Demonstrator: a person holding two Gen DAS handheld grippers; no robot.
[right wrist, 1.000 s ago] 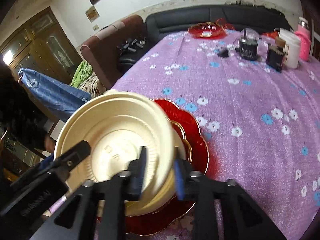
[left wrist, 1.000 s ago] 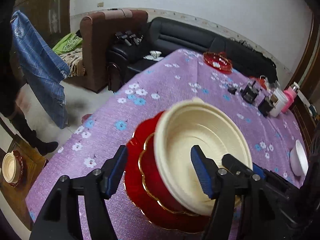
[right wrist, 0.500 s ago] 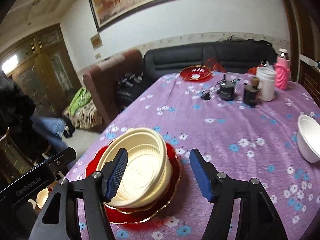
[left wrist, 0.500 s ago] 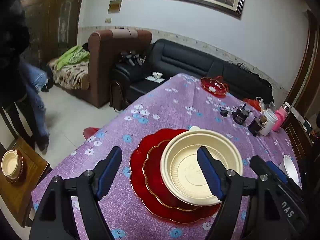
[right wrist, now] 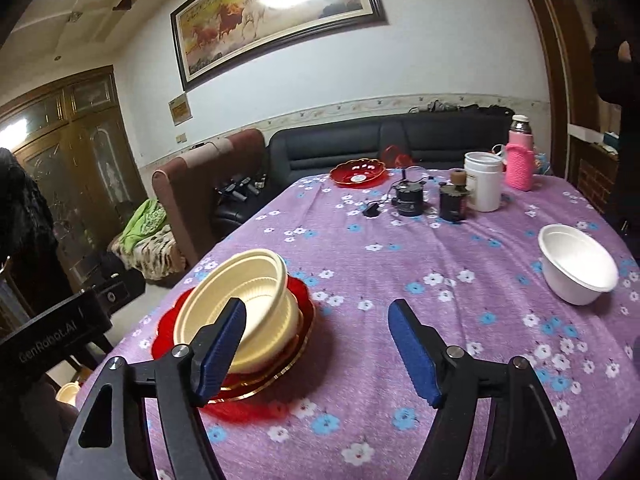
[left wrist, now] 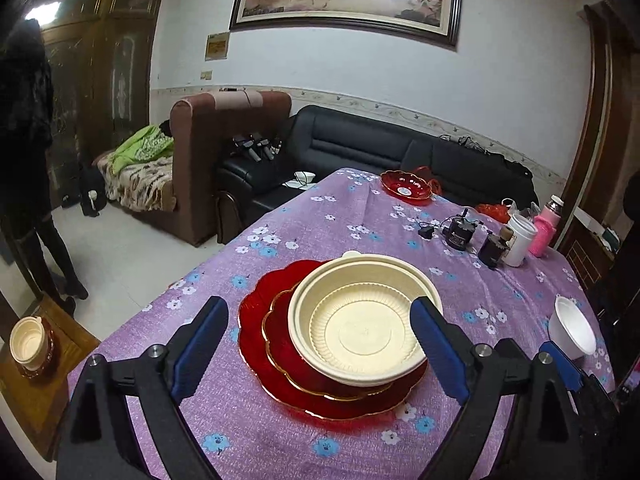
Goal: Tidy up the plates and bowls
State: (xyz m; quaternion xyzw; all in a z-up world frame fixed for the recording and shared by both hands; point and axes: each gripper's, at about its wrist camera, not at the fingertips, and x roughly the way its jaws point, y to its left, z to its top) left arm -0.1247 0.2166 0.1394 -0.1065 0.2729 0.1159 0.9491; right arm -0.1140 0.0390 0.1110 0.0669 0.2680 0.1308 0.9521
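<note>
A cream plastic bowl [left wrist: 362, 322] [right wrist: 240, 300] rests on stacked red gold-rimmed plates [left wrist: 264, 320] [right wrist: 168, 328] on the purple flowered tablecloth. My left gripper [left wrist: 318, 344] hovers nearer the camera than the stack, its jaws opening wide and gripping nothing. My right gripper [right wrist: 316, 344] is drawn back to the right of the stack, its jaws opening with only bare cloth between them. A white bowl [right wrist: 576, 264] [left wrist: 570, 332] stands alone at the right. A red dish [right wrist: 358, 172] [left wrist: 406, 186] sits at the table's far end.
A white cup [right wrist: 483, 186], a pink bottle [right wrist: 520, 156], two dark jars [right wrist: 410, 198] and a cable cluster at the far right. A side table [left wrist: 36, 380] at lower left holds another cream bowl [left wrist: 26, 342]. A person stands at left; sofas lie beyond the table.
Both grippers let go of the cream bowl, opened wide and drew back and up from the stack. The bowl, tilted a second ago, now lies flat on the red plates.
</note>
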